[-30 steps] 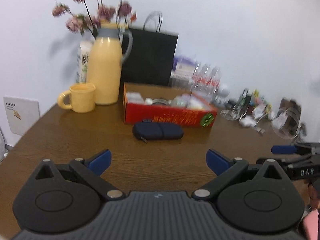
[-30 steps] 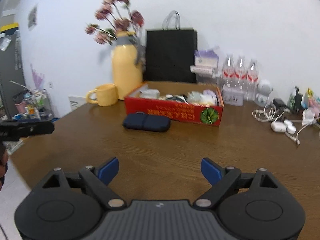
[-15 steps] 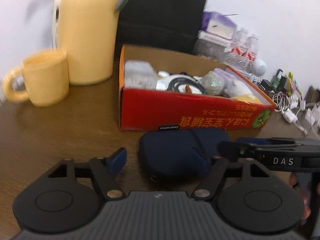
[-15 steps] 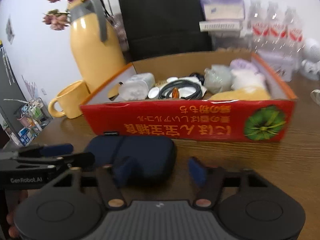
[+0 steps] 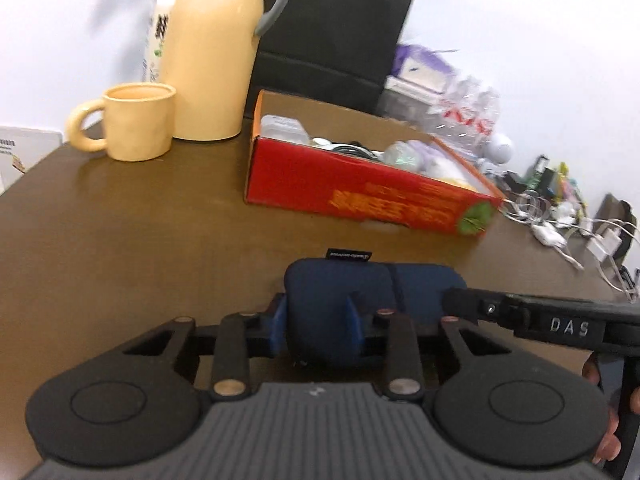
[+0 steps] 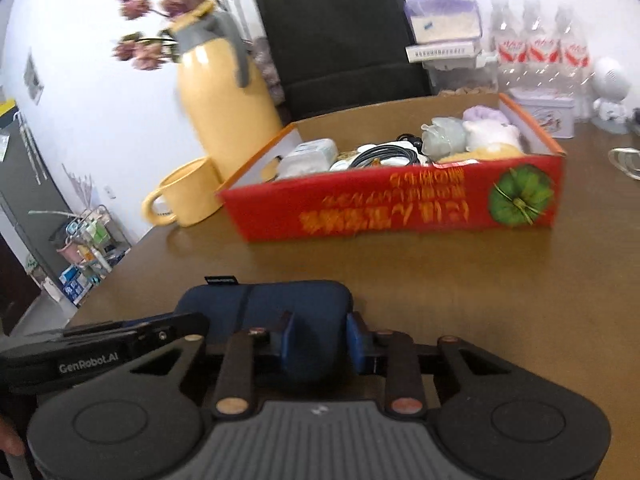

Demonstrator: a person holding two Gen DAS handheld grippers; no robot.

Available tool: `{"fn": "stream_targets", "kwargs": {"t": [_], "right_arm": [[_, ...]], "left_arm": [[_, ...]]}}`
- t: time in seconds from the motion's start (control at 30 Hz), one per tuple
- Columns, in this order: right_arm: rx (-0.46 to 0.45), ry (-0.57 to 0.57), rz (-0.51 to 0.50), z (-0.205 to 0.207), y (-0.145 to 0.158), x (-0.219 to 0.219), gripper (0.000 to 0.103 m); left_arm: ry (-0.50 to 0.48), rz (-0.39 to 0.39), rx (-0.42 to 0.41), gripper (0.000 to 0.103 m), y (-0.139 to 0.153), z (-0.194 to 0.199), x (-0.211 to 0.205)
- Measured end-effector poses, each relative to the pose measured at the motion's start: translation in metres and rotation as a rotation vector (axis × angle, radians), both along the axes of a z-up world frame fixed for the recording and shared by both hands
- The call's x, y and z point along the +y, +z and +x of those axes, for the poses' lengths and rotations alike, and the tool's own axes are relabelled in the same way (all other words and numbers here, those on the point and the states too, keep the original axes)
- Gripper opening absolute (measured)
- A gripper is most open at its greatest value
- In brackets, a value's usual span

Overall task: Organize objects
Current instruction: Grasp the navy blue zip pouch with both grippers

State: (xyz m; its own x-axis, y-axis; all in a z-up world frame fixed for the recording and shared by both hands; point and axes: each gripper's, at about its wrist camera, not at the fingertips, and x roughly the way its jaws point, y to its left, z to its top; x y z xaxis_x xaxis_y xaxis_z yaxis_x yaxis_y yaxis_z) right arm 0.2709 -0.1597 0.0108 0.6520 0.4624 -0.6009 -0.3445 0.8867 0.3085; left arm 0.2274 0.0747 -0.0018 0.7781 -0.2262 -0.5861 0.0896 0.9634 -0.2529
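Left wrist view: the left tongs (image 5: 318,330) are closing with the left end of a navy zip case (image 5: 372,300) between their 2 blue pads, which appear to press its sides. The case lies on the brown tabletop (image 5: 140,232), near the red box (image 5: 360,192).

Right wrist view: the right tongs (image 6: 320,342) are closing on the case's right end (image 6: 280,304), pads seemingly touching it. A yellow mug (image 6: 188,196) stands beside the box (image 6: 400,204).
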Motion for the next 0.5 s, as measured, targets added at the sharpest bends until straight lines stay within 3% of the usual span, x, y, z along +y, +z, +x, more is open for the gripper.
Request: {"fn": "stream_targets", "kwargs": {"t": [0.27, 0.5], "right_arm": [[-0.082, -0.066, -0.009, -0.145, 0.023, -0.031, 0.026], [-0.098, -0.109, -0.009, -0.196, 0.026, -0.055, 0.026]], "left_arm": [[-0.047, 0.001, -0.032, 0.030, 0.017, -0.117, -0.034], [-0.090, -0.004, -0.049, 0.029, 0.025, -0.142, -0.049]]}}
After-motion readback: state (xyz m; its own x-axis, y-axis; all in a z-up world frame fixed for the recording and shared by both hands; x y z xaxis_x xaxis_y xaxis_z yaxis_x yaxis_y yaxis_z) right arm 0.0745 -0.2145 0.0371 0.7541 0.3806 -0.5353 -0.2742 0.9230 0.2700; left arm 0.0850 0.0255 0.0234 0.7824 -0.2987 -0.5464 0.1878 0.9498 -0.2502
